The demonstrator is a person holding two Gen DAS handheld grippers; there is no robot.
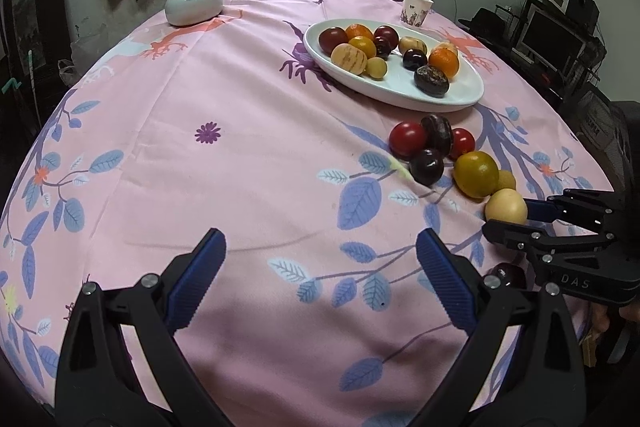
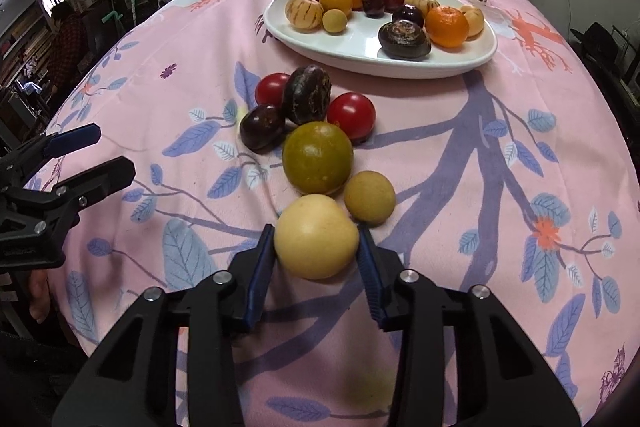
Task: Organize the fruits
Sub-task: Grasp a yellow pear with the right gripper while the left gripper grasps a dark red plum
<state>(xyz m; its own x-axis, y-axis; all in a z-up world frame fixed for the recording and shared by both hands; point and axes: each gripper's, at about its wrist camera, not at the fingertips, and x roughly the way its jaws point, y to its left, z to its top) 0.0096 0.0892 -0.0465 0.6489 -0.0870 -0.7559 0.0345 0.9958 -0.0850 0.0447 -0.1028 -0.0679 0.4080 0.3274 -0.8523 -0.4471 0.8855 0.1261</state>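
Here, worktop (image 2: 460,155) draped in pink cloth, white plate (image 2: 476,61) at its far side, already loaded with fruit. Nearer than the plate, a loose cluster; nearest of it, pale yellow fruit (image 2: 316,237), sitting between the pads of the right hand-held gripper (image 2: 318,251), pressed on both flanks. Round, smooth skin: likely to squirt out if lifted fast, knocking the small tan fruit (image 2: 369,197) touching beside it. Left hand-held gripper (image 1: 320,279) open, empty. Only in the left view: a dark fruit (image 1: 507,275) tucked under the right gripper.
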